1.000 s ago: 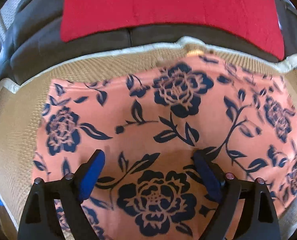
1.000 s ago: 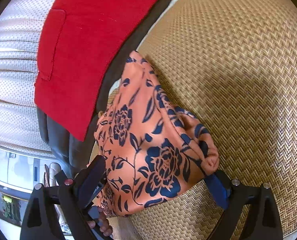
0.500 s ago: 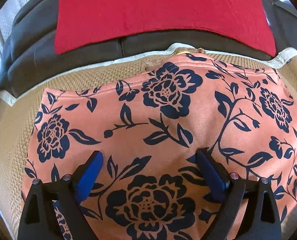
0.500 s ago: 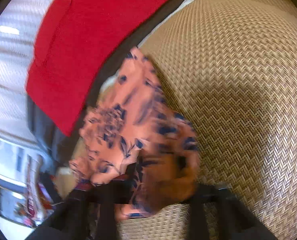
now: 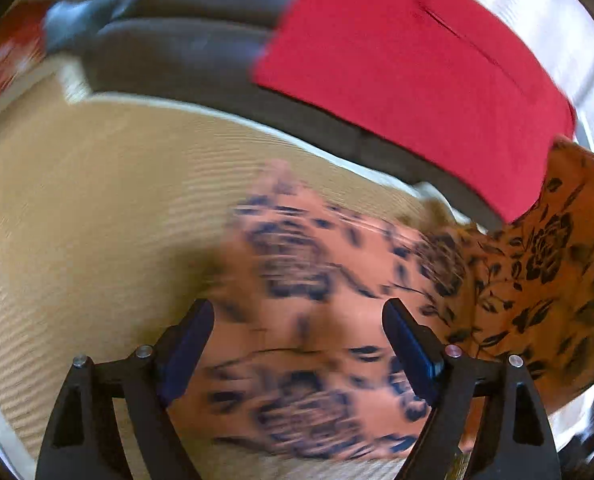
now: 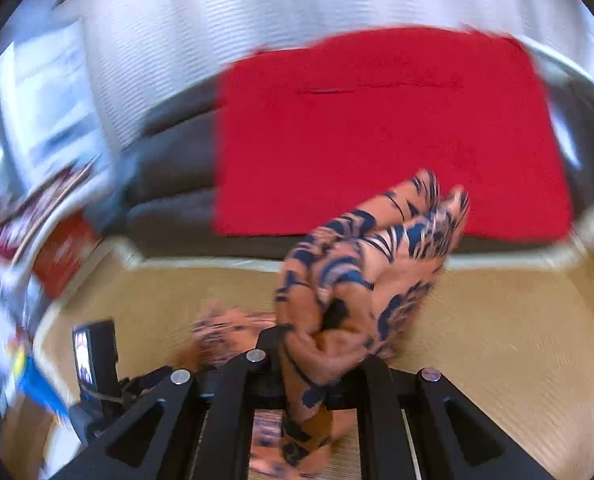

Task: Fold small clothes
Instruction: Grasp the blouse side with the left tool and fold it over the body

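Observation:
A small salmon-pink garment with dark blue flowers [image 5: 309, 280] lies on a woven tan mat [image 5: 97, 220]. My left gripper [image 5: 299, 324] is open just above it, fingers apart, holding nothing. On the right of the left wrist view one side of the garment [image 5: 545, 264] is lifted up. My right gripper [image 6: 317, 364] is shut on a bunched edge of the garment [image 6: 361, 272] and holds it above the mat [image 6: 497, 320]. Both views are blurred by motion.
A red cloth [image 5: 417, 72] lies over the dark grey sofa back [image 5: 177, 48] behind the mat; it also shows in the right wrist view [image 6: 377, 128]. The other handheld device [image 6: 95, 356] is at lower left in the right wrist view. Cluttered objects stand at far left.
My right gripper has closed on the garment's edge and lifted it, swinging to face the sofa back. My left gripper stayed open and turned left, so more bare mat shows.

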The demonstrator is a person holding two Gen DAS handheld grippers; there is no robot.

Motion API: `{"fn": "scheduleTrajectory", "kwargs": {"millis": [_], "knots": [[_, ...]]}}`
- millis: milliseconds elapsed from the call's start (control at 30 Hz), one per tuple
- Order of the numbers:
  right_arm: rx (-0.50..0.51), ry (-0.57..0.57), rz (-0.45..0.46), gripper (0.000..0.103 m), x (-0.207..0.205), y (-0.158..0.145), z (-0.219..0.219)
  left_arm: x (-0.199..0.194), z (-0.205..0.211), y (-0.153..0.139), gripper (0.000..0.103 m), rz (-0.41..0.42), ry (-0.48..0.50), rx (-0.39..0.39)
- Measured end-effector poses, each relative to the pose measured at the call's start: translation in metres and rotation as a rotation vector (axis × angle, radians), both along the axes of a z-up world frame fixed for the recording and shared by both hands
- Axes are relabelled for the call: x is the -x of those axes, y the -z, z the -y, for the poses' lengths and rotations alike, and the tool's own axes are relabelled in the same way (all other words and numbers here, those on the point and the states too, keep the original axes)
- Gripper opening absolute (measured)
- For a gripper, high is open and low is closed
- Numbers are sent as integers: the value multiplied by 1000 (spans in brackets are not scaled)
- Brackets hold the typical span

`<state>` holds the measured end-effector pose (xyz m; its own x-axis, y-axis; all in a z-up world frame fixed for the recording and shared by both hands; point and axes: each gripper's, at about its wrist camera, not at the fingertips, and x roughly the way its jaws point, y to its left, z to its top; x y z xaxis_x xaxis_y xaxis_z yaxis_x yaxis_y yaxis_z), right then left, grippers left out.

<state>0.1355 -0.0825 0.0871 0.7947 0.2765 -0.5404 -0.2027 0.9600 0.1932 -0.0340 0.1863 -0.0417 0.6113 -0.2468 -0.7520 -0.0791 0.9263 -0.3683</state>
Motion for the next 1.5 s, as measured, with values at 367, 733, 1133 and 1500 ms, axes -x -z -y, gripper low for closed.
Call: {"fn": "scheduleTrajectory", "kwargs": {"millis": [367,733,1133,1500], "knots": [[-10,-259,-375,10,-44,153,-138,-10,-66,15,86,-75,57,281],[-69,-255,-298,10,-11,135,-110,-82,3,21,26,-198,306,207],[-1,-362,-360,54,-16,149,-136,-89,-20,39,25,-127,353,91],[-214,-181,-293,79,29,128,-25,-46,-47,14,46,-118,331,93]]}}
